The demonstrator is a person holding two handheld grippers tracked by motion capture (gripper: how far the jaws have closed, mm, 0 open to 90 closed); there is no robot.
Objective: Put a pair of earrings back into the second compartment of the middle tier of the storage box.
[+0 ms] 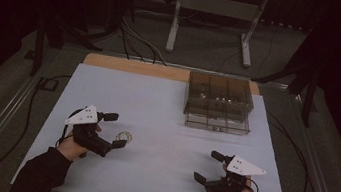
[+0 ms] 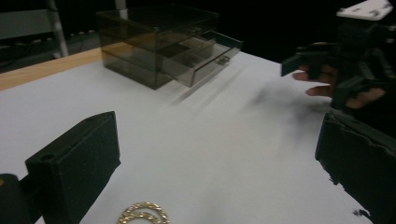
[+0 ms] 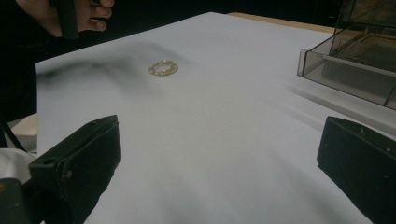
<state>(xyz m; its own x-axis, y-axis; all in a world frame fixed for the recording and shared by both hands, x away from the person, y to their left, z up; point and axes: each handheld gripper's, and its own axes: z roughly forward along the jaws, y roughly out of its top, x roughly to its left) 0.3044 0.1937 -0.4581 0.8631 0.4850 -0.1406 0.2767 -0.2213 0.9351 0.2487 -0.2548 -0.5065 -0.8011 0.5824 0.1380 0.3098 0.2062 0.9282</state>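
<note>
**Gold bracelet lies just ahead of the left tongs**

Gold links of the bracelet (image 1: 125, 135) rest flat on the white table (image 1: 165, 120), just ahead of the left gripper (image 1: 118, 130), whose jaws stand wide and empty to either side of it. No long axis matters, since it lies as a loop. Well apart to the right, the right gripper (image 1: 209, 167) is also wide and empty. Farther off, the smoky plastic drawer box (image 1: 218, 102) has its bottom drawer (image 1: 217, 124) pulled out, with bare table between.

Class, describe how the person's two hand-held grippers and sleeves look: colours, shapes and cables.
Each gripper, left gripper and right gripper, is black with two blocky jaws and a pale three-cornered plate on top. A thin dark cable trails from each. The person wears dark sleeves.
</note>
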